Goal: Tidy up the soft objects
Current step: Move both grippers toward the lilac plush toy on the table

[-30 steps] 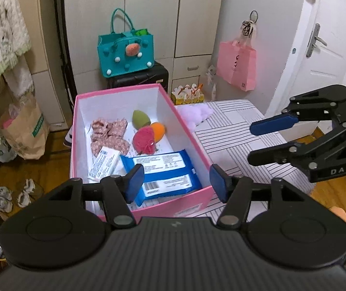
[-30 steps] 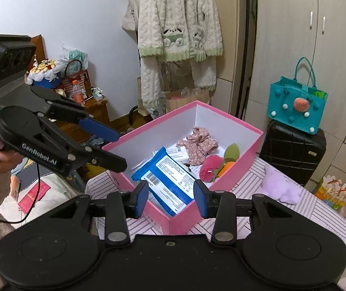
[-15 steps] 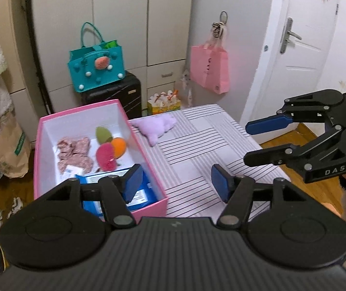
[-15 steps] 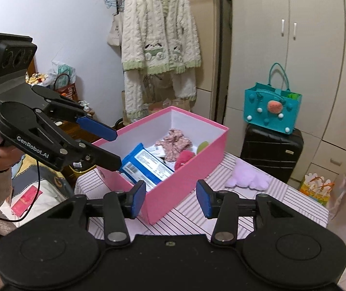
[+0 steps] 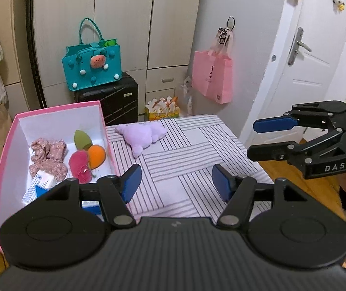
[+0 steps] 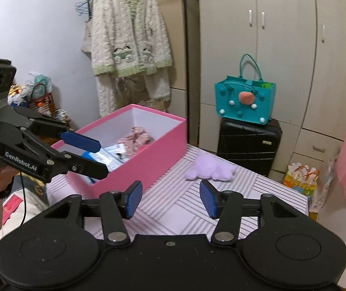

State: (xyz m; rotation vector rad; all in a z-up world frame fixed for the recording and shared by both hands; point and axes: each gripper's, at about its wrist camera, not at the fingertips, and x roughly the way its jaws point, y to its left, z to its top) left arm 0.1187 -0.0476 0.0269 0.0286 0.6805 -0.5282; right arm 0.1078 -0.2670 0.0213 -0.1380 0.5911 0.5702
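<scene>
Just now the left gripper hangs above the striped counter with its jaws spread wide and nothing between them. In its view the lilac plush toy lies on the counter at about 11 o'clock from the jaws, apart from them and just beside the pink box. Inside the box sit a floral fabric piece, a green sponge, an orange sponge, a red plush item and blue-and-white packets. The right gripper also has its jaws spread and empty, with the plush toy at 1 o'clock ahead. A teal bag rests on a black suitcase behind.
</scene>
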